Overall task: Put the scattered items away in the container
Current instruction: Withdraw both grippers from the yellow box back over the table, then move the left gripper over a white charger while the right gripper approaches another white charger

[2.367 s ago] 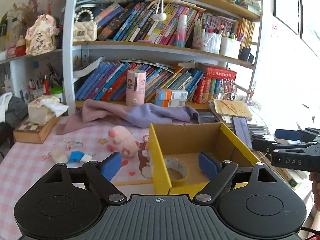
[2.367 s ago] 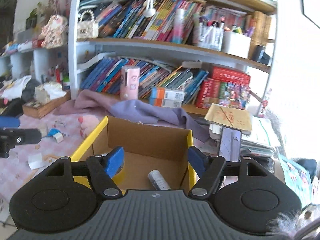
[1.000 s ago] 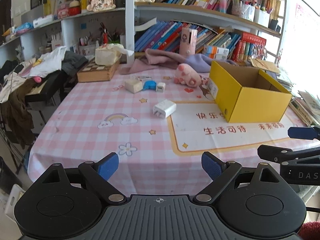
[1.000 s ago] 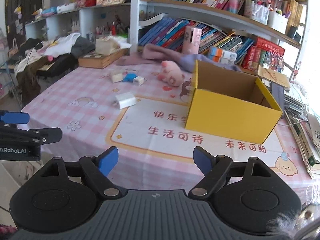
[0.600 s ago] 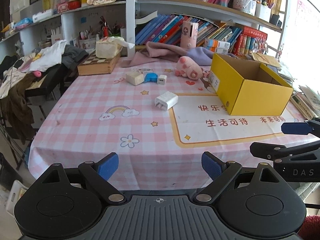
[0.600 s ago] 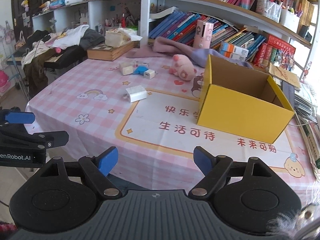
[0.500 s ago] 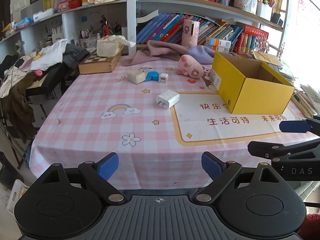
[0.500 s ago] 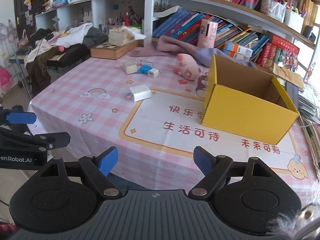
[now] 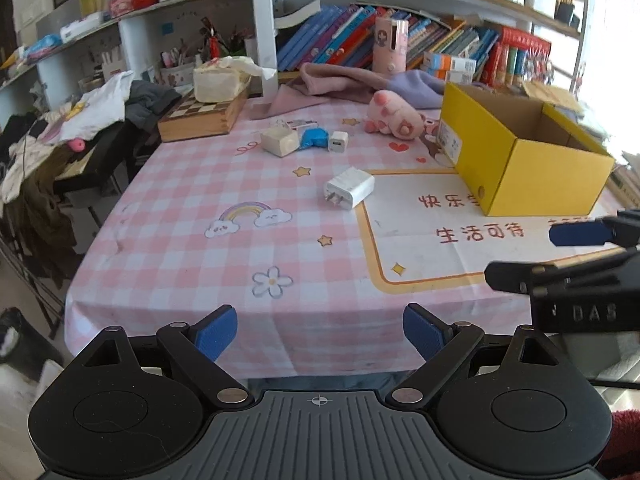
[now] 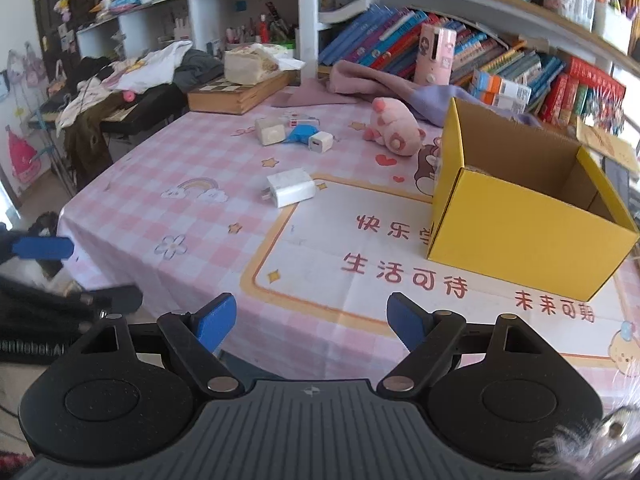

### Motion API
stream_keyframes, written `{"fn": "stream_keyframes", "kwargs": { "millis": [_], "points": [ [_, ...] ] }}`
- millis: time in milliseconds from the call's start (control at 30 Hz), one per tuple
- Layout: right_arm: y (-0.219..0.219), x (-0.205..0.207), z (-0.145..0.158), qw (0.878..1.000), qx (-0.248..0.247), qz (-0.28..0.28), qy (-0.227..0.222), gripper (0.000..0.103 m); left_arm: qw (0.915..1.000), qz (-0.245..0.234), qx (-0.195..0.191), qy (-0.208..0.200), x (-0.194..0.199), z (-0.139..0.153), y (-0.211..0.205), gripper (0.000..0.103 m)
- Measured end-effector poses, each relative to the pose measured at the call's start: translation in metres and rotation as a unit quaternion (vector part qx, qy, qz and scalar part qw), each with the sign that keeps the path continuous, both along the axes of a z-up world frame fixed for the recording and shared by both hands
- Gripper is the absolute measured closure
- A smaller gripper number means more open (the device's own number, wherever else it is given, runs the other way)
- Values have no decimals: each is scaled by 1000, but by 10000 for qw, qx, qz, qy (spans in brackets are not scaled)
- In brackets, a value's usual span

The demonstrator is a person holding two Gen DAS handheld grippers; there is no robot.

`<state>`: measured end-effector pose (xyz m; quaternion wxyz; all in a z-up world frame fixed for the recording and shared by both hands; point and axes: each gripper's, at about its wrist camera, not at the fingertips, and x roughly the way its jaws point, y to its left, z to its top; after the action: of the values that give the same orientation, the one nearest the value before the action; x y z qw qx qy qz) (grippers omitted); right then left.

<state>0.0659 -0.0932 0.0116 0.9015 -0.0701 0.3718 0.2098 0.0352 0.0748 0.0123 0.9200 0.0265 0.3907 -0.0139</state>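
Both tools have pulled back from the yellow box (image 10: 520, 236), jaws spread and empty.
White charger (image 9: 349, 187) on the table (image 9: 180, 240) looks light, rigid and smooth; its flat sides suit a pinch.

The box (image 10: 528, 236) is yellow cardboard, smooth and matt outside, plain brown inside. The tablecloth (image 9: 192, 208) looks like smooth cloth with faint fold lines (pink checks printed on it). The white charger (image 9: 349, 188) is shiny hard plastic. The pink pig toy (image 10: 394, 128) is soft and fuzzy. The chess box (image 9: 200, 118) is wood. The left gripper (image 9: 320, 330) is matt black plastic with ribbed blue pads (image 9: 214, 332).
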Motion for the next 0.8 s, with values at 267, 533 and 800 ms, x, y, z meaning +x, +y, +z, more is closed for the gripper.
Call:
{"fn": "stream_keyframes", "kwargs": {
  "millis": [267, 533, 800],
  "points": [
    [6, 46, -3, 10000, 32, 22, -31, 22, 9996, -271, 50, 26, 43, -8, -6, 11],
    [9, 92, -3, 9999, -66, -69, -123, 24, 9992, -340, -198, 20, 86, -17, -4, 12],
    [18, 140, -7, 9998, 126, -129, 78, 29, 9986, -499, -163, -21, 132, -29, -9, 13]
  ]
}}
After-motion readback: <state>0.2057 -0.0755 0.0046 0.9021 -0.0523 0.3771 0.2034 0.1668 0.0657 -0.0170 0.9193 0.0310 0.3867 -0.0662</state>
